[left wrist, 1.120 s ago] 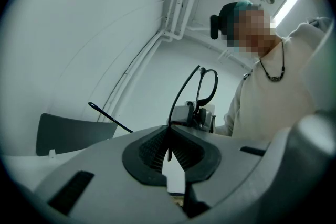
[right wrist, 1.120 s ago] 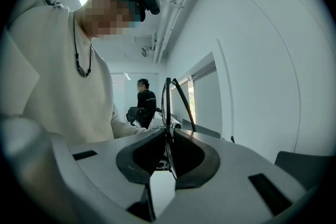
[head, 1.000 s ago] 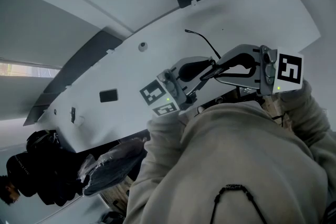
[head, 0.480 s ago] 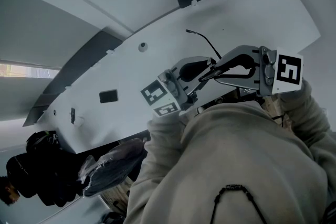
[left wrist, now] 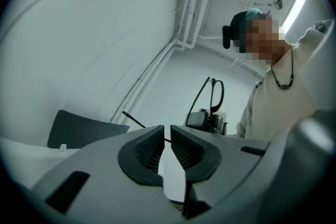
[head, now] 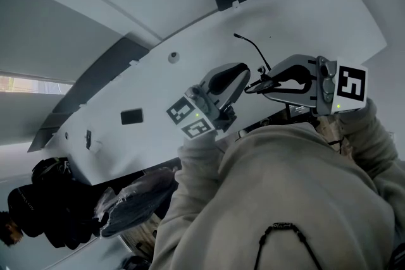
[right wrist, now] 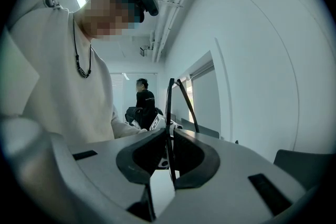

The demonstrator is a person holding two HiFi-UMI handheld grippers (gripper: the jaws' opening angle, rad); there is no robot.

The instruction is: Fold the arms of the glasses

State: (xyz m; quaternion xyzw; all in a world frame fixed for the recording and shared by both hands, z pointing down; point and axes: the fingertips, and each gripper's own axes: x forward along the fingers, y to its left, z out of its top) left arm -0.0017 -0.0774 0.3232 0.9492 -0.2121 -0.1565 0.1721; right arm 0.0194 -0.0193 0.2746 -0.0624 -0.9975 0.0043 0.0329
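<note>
A: White table [head: 297, 16] lay slantwise across the head view, with pale wall behind. Where were the glasses?
B: Right of centre. Right gripper [head: 264, 81] was clamped on the rim of the black glasses [right wrist: 169, 107]. One arm stuck out toward upper left.
A: Left gripper [head: 242, 71]?
B: Just beside them. Jaws nearly together, only a slit. Nothing pinched.

The person wears a cream sweatshirt [head: 285, 186] with a dark neck cord [head: 283, 225]. The left tongs [head: 242, 71] and right tongs [head: 264, 83] are grey, with black ribbed pads [left wrist: 148, 149] and black-and-white marker cubes [head: 350, 83].
</note>
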